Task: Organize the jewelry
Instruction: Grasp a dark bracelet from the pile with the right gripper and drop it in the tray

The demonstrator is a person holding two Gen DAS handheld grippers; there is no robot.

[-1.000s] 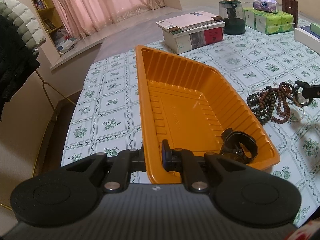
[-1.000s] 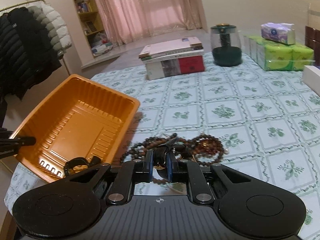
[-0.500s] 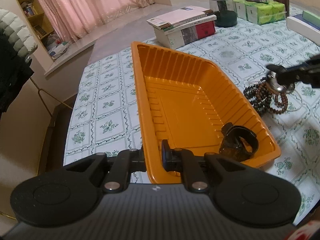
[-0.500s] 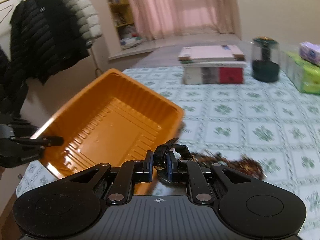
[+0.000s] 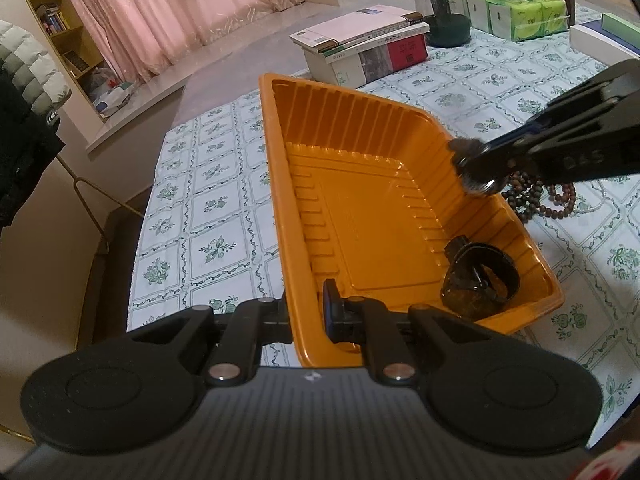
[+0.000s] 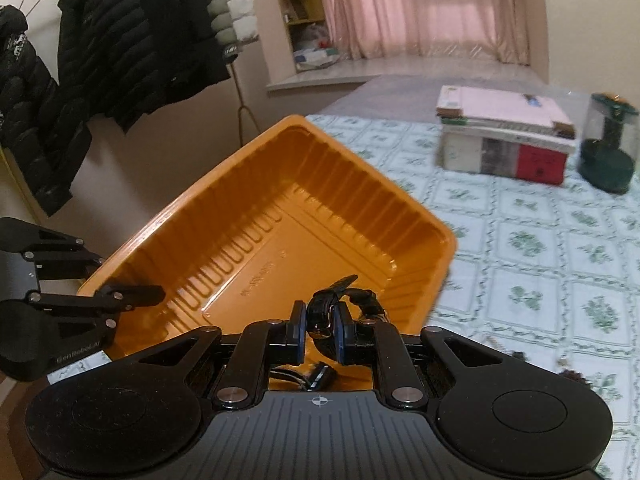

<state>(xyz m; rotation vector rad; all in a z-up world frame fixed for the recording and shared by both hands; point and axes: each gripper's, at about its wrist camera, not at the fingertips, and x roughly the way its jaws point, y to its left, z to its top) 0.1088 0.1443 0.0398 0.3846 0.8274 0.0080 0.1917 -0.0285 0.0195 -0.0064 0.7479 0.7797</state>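
Note:
An orange plastic tray [image 5: 276,160] lies on the flowered tablecloth, and my left gripper [image 5: 306,312] is shut on its near wall. A black watch [image 5: 480,276] rests in the tray's near right corner. My right gripper [image 5: 472,164] reaches in from the right above the tray's right rim, shut on a second watch [image 5: 482,186] with a black strap. In the right wrist view this watch [image 6: 324,308] sits pinched between the pads of my right gripper [image 6: 320,328], over the tray [image 6: 280,184]. My left gripper [image 6: 128,284] shows at the tray's left edge. Brown bead strings [image 5: 536,196] lie right of the tray.
A stack of books [image 5: 360,52], a dark green jar [image 5: 440,20] and green tissue packs [image 5: 520,16] stand at the table's far side. Dark coats [image 6: 120,40] hang on a rack beyond the left table edge, near the tray.
My right gripper lifted the watch off the bead heap and carried it left, to above the tray. The left gripper kept its hold on the tray wall.

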